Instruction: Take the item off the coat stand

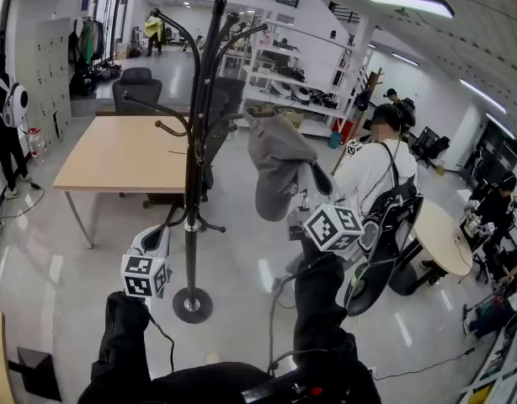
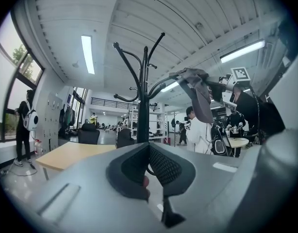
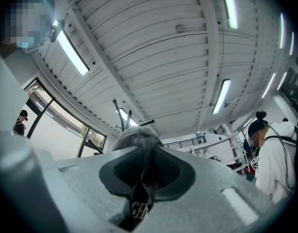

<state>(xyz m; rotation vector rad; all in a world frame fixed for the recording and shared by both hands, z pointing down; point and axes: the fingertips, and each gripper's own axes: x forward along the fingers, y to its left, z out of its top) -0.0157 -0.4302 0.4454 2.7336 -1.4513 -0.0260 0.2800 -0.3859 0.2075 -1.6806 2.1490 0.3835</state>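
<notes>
Grey cap (image 1: 278, 165), seemingly soft and light, hangs at a hook tip of the coat stand (image 1: 191, 183), its back strap pinched in the right tongs (image 3: 145, 171); left tongs (image 2: 148, 152) closed, empty.

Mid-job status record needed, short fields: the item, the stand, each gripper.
item: grey fabric cap, hanging by the tip of a stand arm
stand: black metal coat stand, upright
right gripper: fingers shut on the cap's fabric
left gripper: fingers together, nothing between them, close to the stand's pole
cap clear of arm: cannot tell
</notes>
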